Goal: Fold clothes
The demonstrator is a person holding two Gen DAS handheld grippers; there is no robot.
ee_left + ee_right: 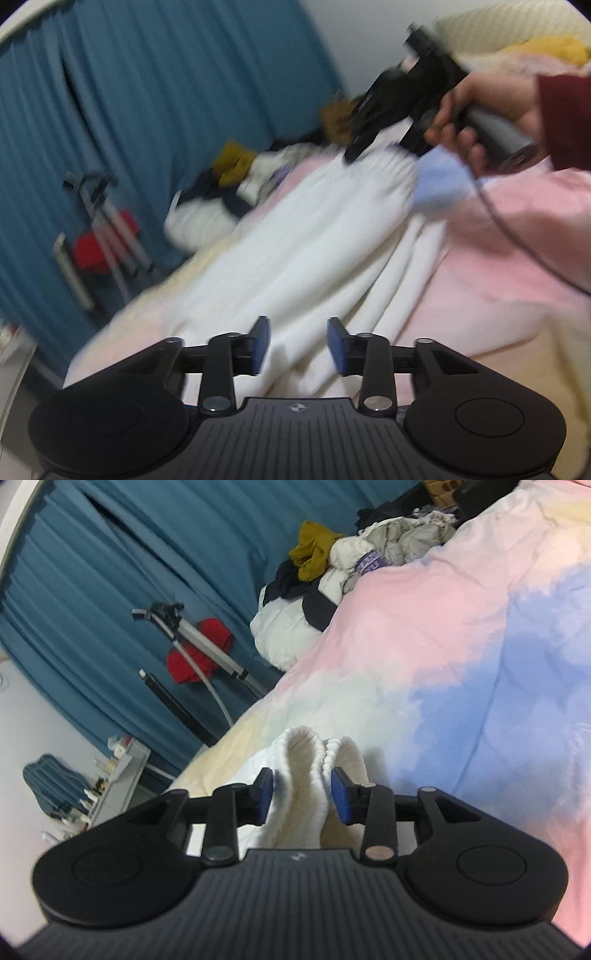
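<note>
A white ribbed knit garment point(303, 236) lies stretched across a bed covered by a pastel quilt of pink, blue and pale yellow patches point(461, 635). In the left wrist view the garment runs from the near fingers up toward the far hem. The left gripper point(298, 345) has its blue-padded fingers point(261, 339) set apart with white cloth lying between them; whether the pads press the fabric cannot be told. The right gripper point(302, 795) likewise straddles two thick ribbed folds of the garment's edge, its pads point(340, 794) close beside the cloth with a small gap on the left side. Seen from the left wrist, a hand point(491, 110) in a dark red sleeve point(565, 122) holds that right gripper at the garment's far end, blurred. Beyond the quilt sits a heap of mixed clothes, white, navy and mustard point(332, 572). A teal pleated curtain point(166, 554) hangs behind, with a grey metal stand point(199, 642) in front of it.
</note>
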